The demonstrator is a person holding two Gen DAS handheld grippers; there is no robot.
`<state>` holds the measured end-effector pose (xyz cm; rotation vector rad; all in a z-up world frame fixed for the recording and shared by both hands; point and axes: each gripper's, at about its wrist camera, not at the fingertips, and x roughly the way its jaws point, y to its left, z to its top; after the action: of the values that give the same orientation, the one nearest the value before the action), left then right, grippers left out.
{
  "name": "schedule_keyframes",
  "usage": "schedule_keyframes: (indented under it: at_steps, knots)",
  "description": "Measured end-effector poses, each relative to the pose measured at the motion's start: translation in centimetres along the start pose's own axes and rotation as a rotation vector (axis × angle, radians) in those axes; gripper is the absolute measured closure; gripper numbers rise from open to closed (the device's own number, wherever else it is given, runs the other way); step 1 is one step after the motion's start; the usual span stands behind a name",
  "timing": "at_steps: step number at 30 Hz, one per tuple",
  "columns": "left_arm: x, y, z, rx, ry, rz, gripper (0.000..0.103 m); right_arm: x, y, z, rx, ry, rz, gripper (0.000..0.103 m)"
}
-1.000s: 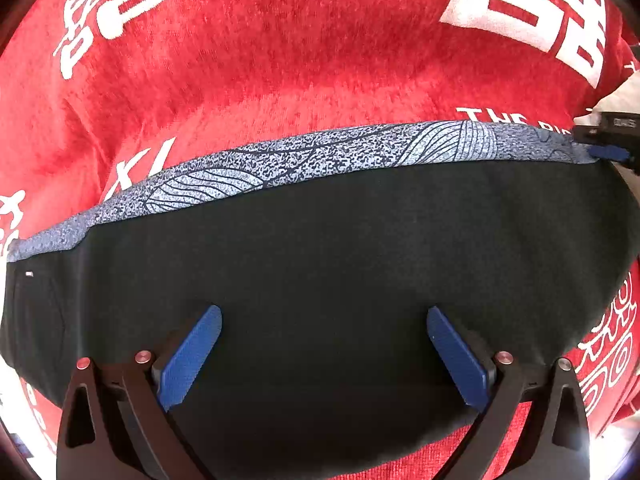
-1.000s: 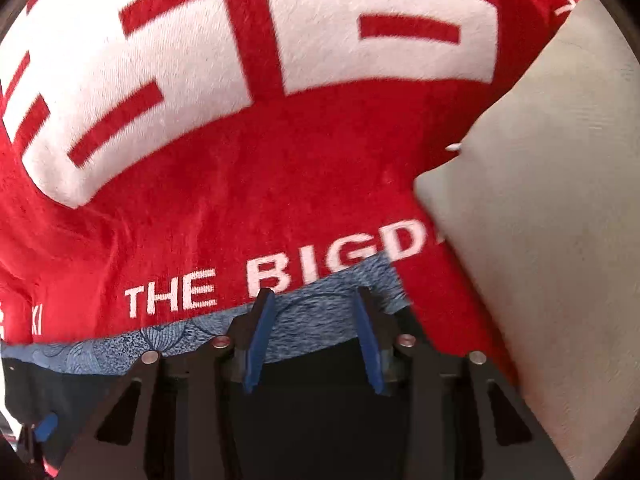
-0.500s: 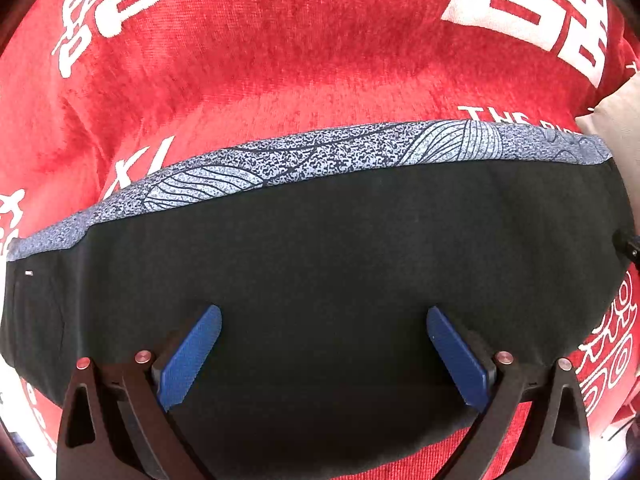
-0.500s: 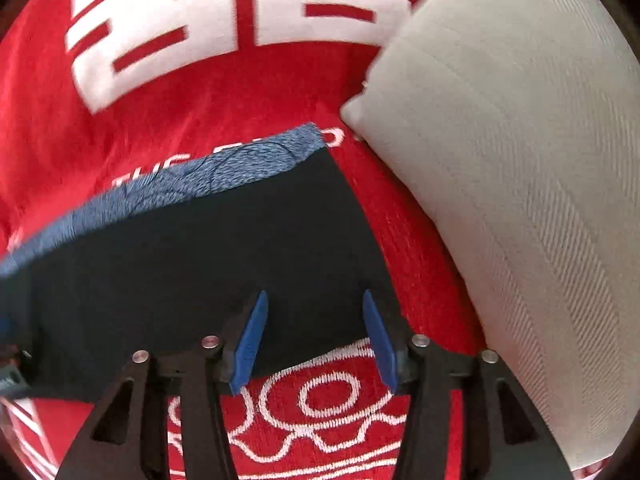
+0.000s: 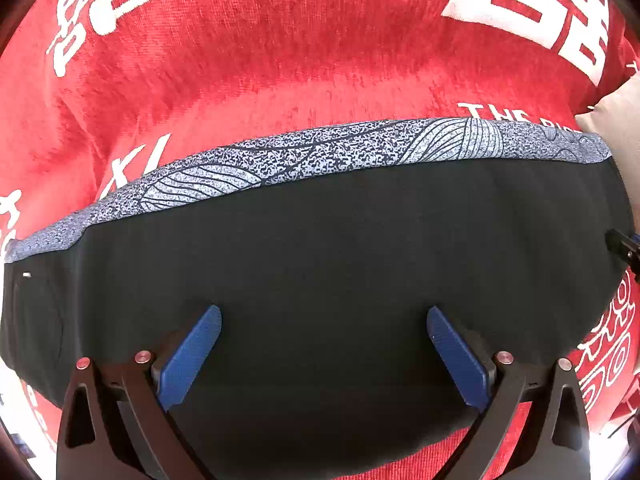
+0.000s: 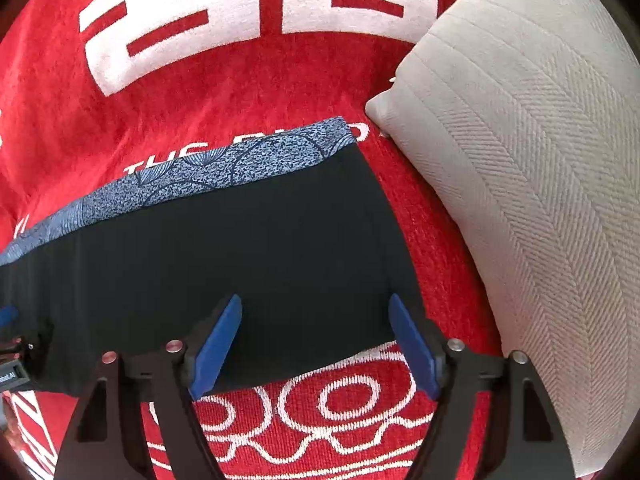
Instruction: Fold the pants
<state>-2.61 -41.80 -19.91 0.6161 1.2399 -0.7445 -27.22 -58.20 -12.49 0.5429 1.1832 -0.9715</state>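
Hovering over the black pants [image 5: 340,264], left gripper [image 5: 324,344] spread wide and empty; right gripper [image 6: 316,340] likewise parted, gripping nothing, above the pants' near right corner. Pants lie flat on the red blanket [image 5: 280,60], patterned waistband [image 5: 340,152] at the far edge, grey pillow [image 6: 540,160] beyond-right. Risk: a shallow pinch catches only the top layer, skewing the fold

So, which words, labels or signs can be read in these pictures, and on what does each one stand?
"THE": white print on the red blanket, just beyond the pants' patterned band; the letters after it are cut off or covered.
Large white Chinese-style characters on the blanket: partly out of frame, not readable.
Small white tag on the pants: too small to read.
Grey pillow: no text.
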Motion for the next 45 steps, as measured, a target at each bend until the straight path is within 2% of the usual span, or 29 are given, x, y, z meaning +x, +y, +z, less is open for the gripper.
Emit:
schedule_keyframes:
  at_steps: [5,8,11,14,17,20,26,34,37,41,43,45]
  knots:
    - [-0.1,-0.1,0.1,0.004,0.003,-0.001,0.0,-0.8,1.0,0.7,0.046,0.011,0.024,0.024]
    - [0.0,-0.1,0.1,0.003,0.001,-0.001,0.0,-1.9,1.5,0.9,0.062,-0.003,0.073,0.024]
    - [0.0,-0.2,0.0,0.003,-0.004,0.001,0.0,-3.1,2.9,0.7,0.069,-0.01,0.169,0.024]
    - [-0.1,-0.2,-0.1,0.003,-0.005,0.001,0.0,-1.9,3.9,-0.1,0.07,0.026,0.257,0.024]
    - [-0.1,-0.2,-0.1,0.004,-0.003,-0.001,0.0,0.3,4.8,-0.6,0.105,0.104,0.258,0.024]
    - [-0.1,-0.1,-0.1,0.006,-0.006,-0.006,0.0,0.9,4.1,-1.1,0.172,0.093,0.302,0.024]
    - [-0.1,0.0,-0.2,0.01,-0.012,-0.007,0.0,0.7,4.5,-1.8,0.13,0.056,0.304,0.024]
    - [-0.1,0.0,-0.4,0.01,-0.022,-0.01,0.0,0.0,3.1,-2.5,0.169,0.024,0.335,0.02]
    - [-0.2,0.1,-0.7,0.008,-0.028,-0.012,0.0,-0.2,3.6,-2.7,0.126,0.019,0.309,0.02]
    - [-0.2,0.2,-0.8,0.009,-0.031,-0.013,0.0,-0.3,5.1,-2.4,0.054,0.044,0.23,0.02]
    - [-0.3,0.2,-0.9,0.011,-0.028,-0.016,0.0,-0.5,5.1,-2.2,0.076,0.057,0.221,0.02]
    - [-0.3,0.3,-0.8,0.011,-0.024,-0.016,0.0,-1.0,3.9,-2.2,0.18,0.067,0.278,0.02]
